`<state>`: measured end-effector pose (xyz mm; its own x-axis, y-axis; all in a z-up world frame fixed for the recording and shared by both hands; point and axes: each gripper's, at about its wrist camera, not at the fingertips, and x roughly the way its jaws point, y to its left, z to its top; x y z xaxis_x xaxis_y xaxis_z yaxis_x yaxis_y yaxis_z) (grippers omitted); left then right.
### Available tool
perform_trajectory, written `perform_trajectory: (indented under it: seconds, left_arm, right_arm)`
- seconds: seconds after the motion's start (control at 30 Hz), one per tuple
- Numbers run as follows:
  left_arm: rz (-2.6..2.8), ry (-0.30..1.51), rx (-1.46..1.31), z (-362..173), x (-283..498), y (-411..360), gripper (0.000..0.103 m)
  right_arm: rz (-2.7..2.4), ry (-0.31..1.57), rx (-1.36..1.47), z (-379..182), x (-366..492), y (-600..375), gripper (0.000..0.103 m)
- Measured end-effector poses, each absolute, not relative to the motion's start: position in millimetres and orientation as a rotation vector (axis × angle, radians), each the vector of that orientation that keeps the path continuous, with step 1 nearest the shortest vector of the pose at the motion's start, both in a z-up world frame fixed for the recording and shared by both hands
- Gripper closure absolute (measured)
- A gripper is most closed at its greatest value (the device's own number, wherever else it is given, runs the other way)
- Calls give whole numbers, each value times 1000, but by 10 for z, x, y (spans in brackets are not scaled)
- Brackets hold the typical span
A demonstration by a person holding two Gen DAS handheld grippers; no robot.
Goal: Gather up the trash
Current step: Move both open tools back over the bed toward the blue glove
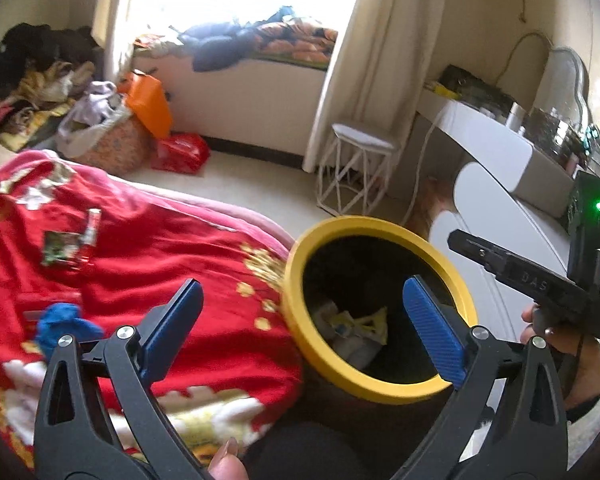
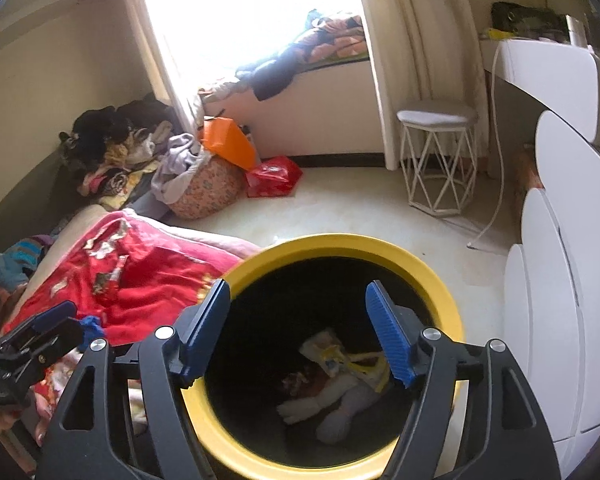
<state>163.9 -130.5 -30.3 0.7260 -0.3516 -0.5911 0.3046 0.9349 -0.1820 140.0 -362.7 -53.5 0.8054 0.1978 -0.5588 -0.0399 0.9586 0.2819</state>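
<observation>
Hovering over yellow-rimmed bin [image 2: 428, 268] — right tool [image 2: 296, 334] agape, empty; trash [image 2: 340, 376] below; left tool [image 1: 300, 320] likewise.

Bright window [image 2: 236, 12] flanked by cream curtains [image 2: 392, 64] — glare washing pale floor [image 2: 352, 208]. White wire-legged stool [image 2: 438, 156] beside white dresser [image 2: 556, 240]; clothes heaped in corner [image 2: 112, 148] — red blanket [image 1: 140, 272] nearer.
</observation>
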Motion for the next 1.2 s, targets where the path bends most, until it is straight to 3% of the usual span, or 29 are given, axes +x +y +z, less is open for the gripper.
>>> perform_trajectory:
  seconds: [0.17, 1.2]
  left_arm:
    - [-309, 628, -99, -192, 1549, -1048, 11]
    - [-47, 547, -208, -97, 1212, 373, 11]
  right_arm:
    - [173, 595, 233, -374, 1330, -3389, 26]
    - [418, 594, 72, -44, 1525, -1938, 19]
